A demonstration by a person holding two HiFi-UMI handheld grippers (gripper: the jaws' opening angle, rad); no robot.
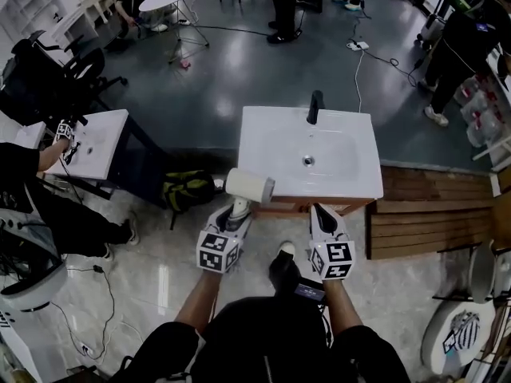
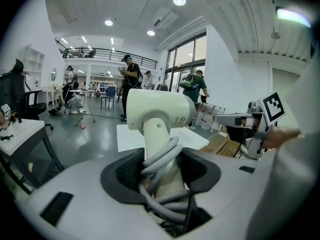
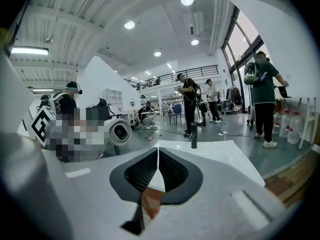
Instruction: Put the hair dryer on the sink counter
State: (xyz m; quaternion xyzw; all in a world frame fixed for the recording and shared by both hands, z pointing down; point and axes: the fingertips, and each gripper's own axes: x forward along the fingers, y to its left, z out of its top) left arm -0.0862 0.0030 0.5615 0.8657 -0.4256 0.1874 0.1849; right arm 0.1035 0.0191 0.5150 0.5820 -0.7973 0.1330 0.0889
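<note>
At the front left corner of the white rectangular sink counter (image 1: 271,146), the left gripper (image 1: 237,208) clamps the cream plastic hair dryer (image 1: 249,186) by its cord-wrapped handle, with the barrel uppermost. The right gripper (image 1: 322,212) hovers at the counter's front edge, its jaws pressed together and empty.

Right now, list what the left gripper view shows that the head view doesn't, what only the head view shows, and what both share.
Only the left gripper view: the grey cord wound round the handle, held between the left gripper's jaws. Only the head view: the sink's drain and a backpack on the floor. Both: the hair dryer, the white sink counter beyond it, and the right gripper.
</note>
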